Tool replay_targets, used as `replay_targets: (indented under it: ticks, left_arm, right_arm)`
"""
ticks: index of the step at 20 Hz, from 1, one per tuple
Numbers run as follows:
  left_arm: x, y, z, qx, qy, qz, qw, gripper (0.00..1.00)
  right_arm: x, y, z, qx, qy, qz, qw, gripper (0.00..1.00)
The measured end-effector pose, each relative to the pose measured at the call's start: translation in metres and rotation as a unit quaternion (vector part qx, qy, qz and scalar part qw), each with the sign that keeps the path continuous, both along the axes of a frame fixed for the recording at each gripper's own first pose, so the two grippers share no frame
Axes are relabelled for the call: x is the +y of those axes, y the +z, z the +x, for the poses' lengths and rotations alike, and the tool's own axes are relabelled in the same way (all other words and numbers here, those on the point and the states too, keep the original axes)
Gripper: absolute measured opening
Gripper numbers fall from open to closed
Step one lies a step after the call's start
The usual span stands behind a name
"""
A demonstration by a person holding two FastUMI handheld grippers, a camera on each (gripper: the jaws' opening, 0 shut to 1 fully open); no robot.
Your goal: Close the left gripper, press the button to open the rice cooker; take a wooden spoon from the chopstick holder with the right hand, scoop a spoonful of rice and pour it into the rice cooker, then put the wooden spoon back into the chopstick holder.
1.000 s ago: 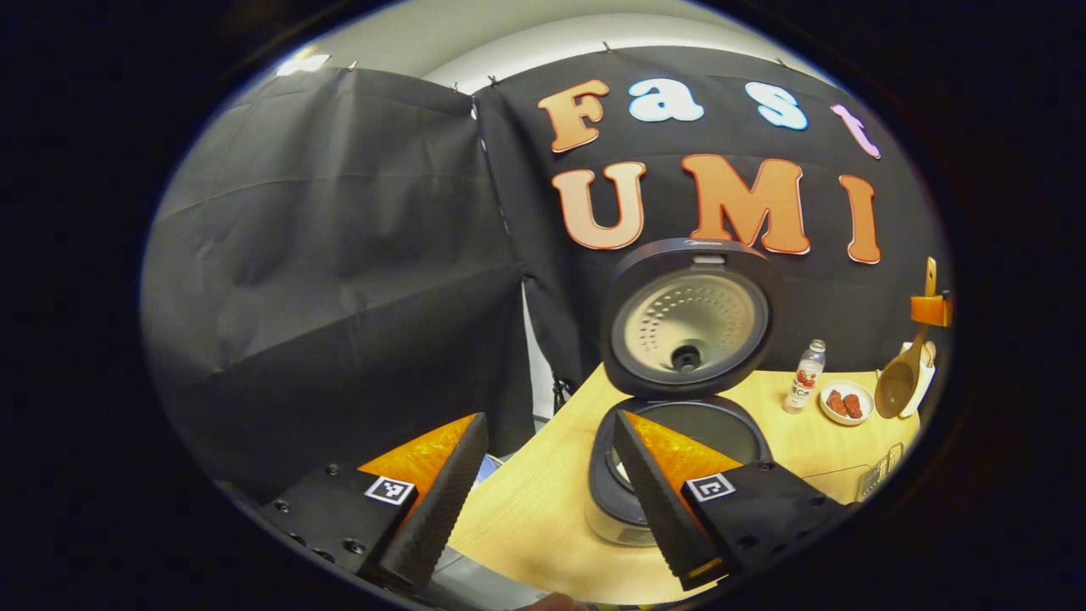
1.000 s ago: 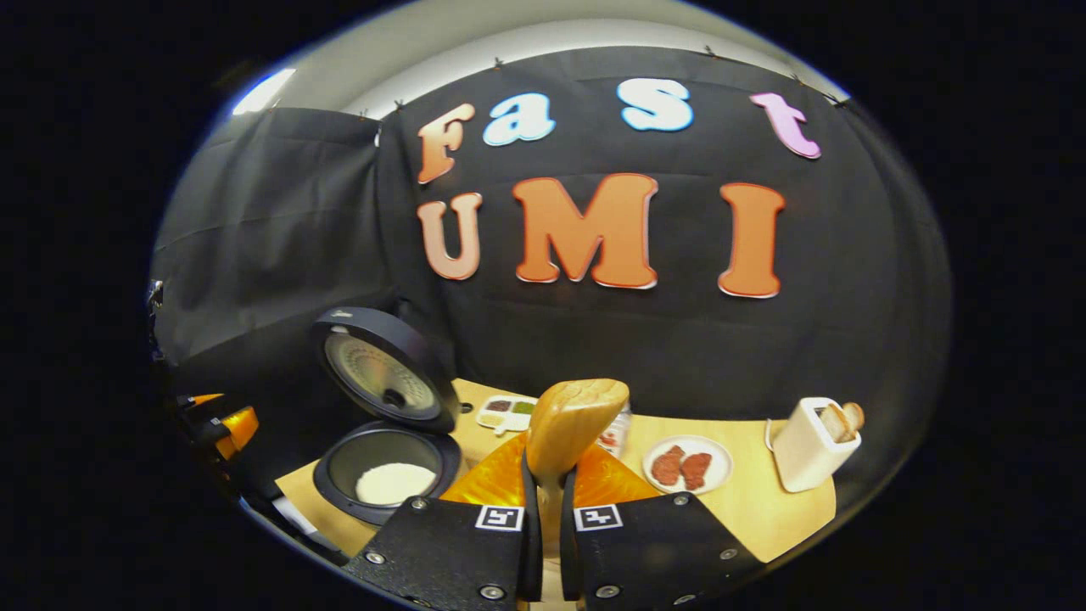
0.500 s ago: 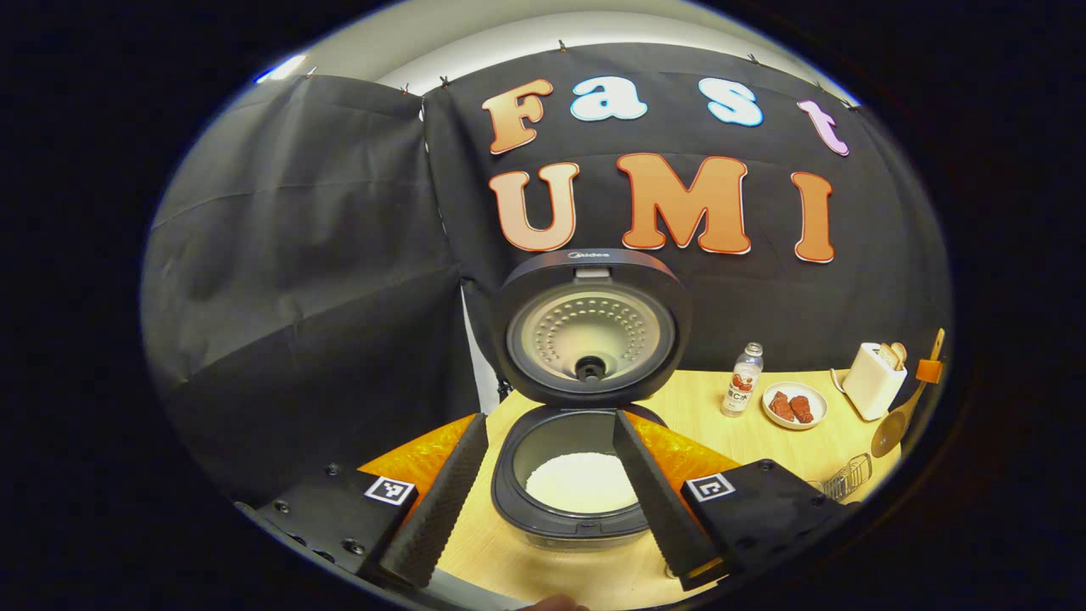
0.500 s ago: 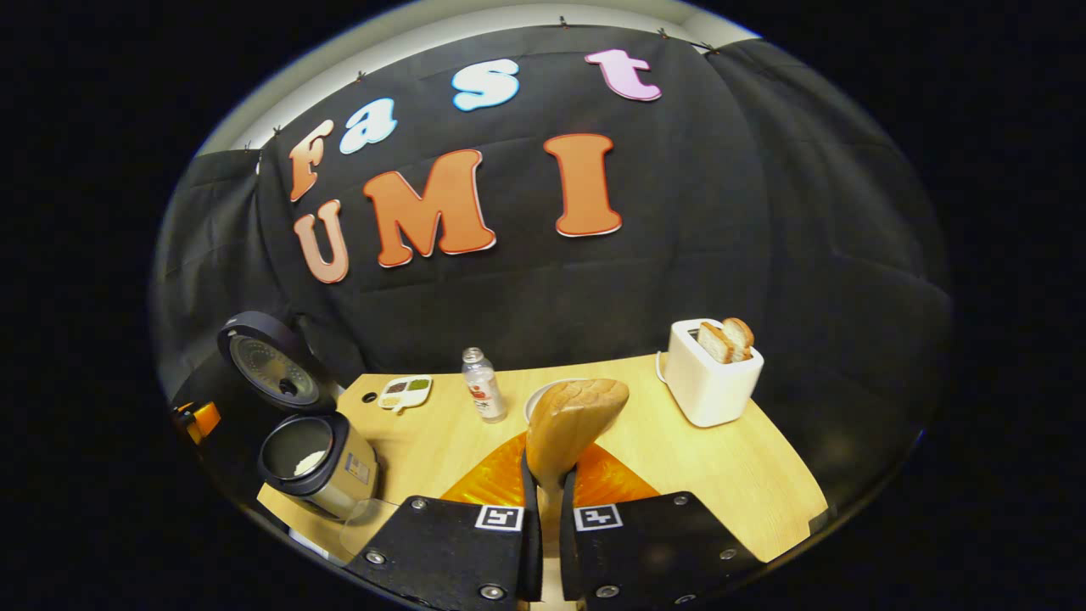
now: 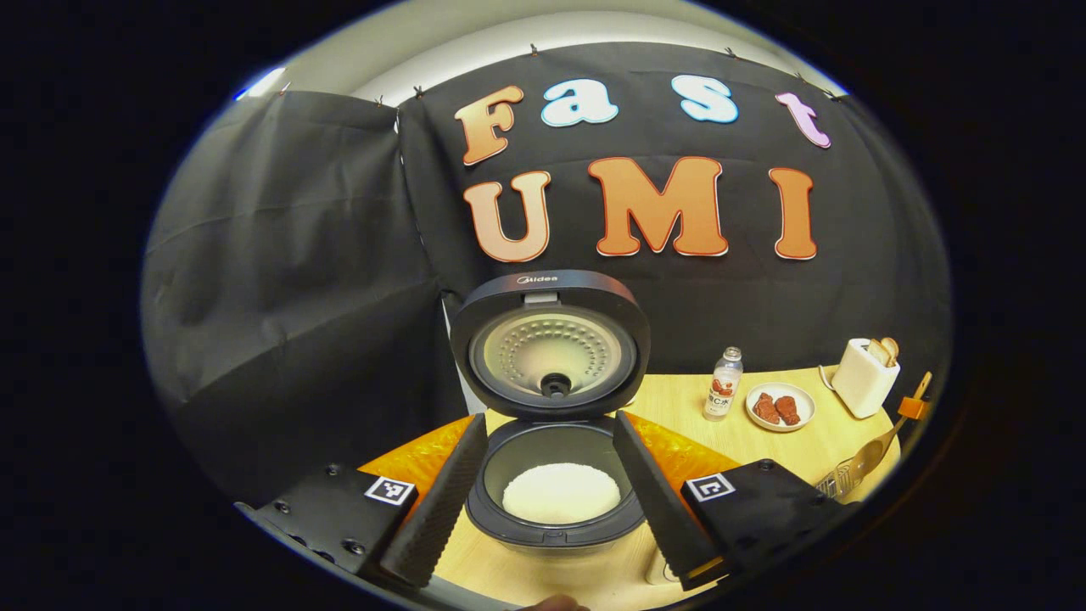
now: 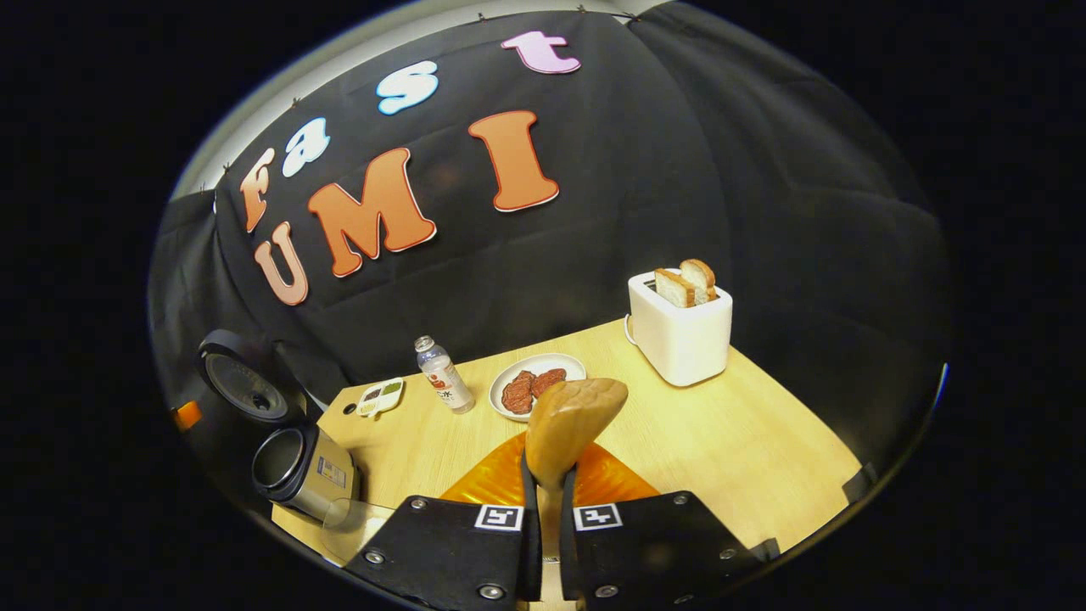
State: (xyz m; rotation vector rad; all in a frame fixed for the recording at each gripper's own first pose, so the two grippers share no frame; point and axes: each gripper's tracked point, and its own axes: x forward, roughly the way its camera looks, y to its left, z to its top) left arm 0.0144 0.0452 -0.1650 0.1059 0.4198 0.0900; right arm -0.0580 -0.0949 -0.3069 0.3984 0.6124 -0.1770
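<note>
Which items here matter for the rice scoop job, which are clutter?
Job:
rice cooker, lid up, rice inside
wooden spoon, held in the right claw
left claw, open
wire chopstick holder

Lying about:
toaster with bread
plate of meat
bottle
small sauce dish

Glossy wooden spoon [image 6: 573, 420]; pale matt wood-grain table [image 6: 730, 441]; rice cooker [image 5: 551, 399] lid's dimpled metal lining.

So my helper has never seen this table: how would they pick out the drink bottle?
Start at the open rice cooker on the wooden table. Right of it, by the black cloth wall, stands the bottle, beside the plate of meat. It alone is clear, slim, upright and capped.
</note>
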Motion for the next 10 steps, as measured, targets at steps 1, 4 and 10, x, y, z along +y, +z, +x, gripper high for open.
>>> replay_targets:
  ticks: [1,4,10]
  left_arm:
    - [0.0,0.001,0.0,-0.001,0.0,0.003,1.0,0.94]
    - [0.001,0.006,0.0,-0.004,0.001,0.008,1.0,0.94]
    - [-0.004,0.027,0.022,-0.019,-0.007,0.006,1.0,1.0]
  right_arm:
    - [0.001,-0.009,0.0,0.006,0.0,0.002,1.0,0.08]
    - [0.005,-0.033,-0.005,0.023,0.006,0.011,1.0,0.08]
    - [0.003,-0.075,-0.014,0.045,-0.02,0.044,0.998,0.12]
